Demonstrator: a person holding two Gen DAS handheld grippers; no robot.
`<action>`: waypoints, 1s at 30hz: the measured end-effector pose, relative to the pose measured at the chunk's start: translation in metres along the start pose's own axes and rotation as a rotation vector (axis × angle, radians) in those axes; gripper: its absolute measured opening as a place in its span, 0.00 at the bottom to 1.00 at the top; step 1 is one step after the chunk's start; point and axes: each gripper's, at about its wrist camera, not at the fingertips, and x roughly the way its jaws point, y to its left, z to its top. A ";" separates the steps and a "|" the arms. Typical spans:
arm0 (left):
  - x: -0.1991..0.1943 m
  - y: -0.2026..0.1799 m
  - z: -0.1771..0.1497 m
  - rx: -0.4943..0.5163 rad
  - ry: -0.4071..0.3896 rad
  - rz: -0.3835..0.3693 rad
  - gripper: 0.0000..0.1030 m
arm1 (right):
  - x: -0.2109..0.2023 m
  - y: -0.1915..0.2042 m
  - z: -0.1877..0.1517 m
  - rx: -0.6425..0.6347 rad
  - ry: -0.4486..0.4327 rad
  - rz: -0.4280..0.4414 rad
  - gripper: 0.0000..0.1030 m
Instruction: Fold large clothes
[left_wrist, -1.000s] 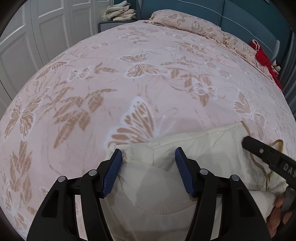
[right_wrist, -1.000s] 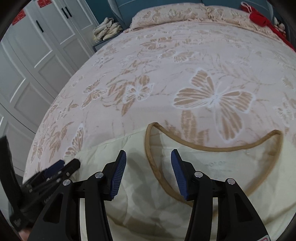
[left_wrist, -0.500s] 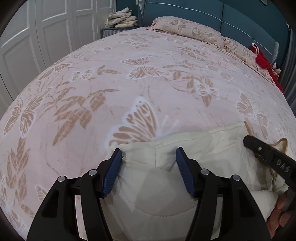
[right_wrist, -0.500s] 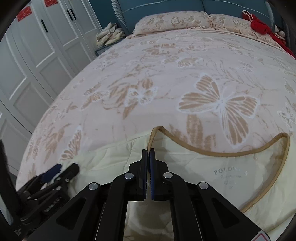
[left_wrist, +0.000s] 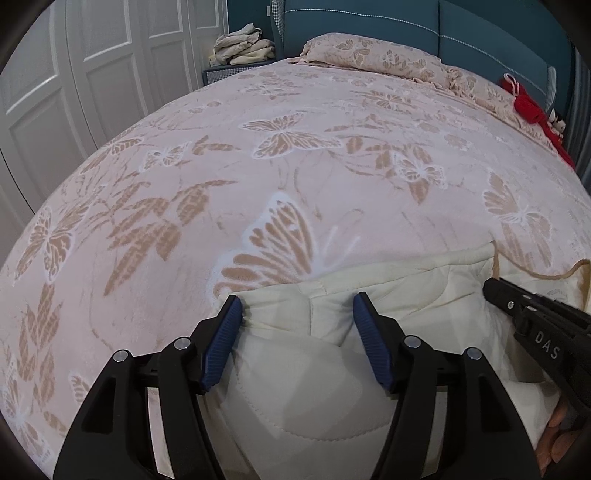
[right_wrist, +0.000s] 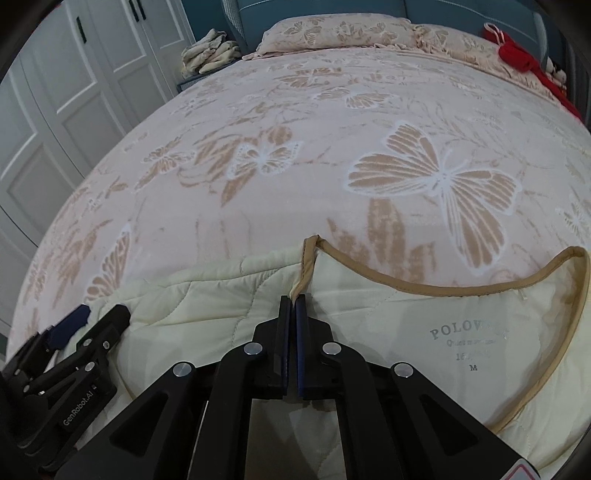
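A cream quilted jacket (left_wrist: 314, 387) lies at the near edge of the bed, its tan-trimmed neckline (right_wrist: 443, 288) facing up with a printed label (right_wrist: 469, 339) inside. My right gripper (right_wrist: 294, 299) is shut on the left end of that tan trim; its black tip (left_wrist: 495, 288) also shows in the left wrist view. My left gripper (left_wrist: 295, 306) straddles the jacket's shoulder fold, its jaws opening slightly, and the blue pads (left_wrist: 221, 347) do not press the fabric. In the right wrist view the left gripper (right_wrist: 99, 317) sits at the jacket's left corner.
The butterfly-patterned pink bedspread (left_wrist: 295, 166) stretches ahead to pillows (left_wrist: 369, 55) and a teal headboard (left_wrist: 480, 29). A red item (left_wrist: 528, 107) lies at the far right. Folded clothes (left_wrist: 243, 44) sit on a nightstand beside white wardrobe doors (left_wrist: 92, 74). A hand (left_wrist: 554, 443) shows low right.
My right gripper has shut on the tan neckline trim and sunk a little toward the jacket. The left gripper has stayed over the shoulder fold.
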 end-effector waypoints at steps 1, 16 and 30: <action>0.000 -0.001 0.001 0.007 0.004 0.008 0.60 | -0.001 0.000 0.001 -0.002 0.002 -0.004 0.00; -0.091 -0.122 0.047 0.108 0.044 -0.350 0.66 | -0.178 -0.262 -0.064 0.428 -0.133 -0.287 0.31; -0.017 -0.276 0.016 0.189 0.261 -0.371 0.17 | -0.141 -0.282 -0.068 0.346 -0.012 -0.222 0.21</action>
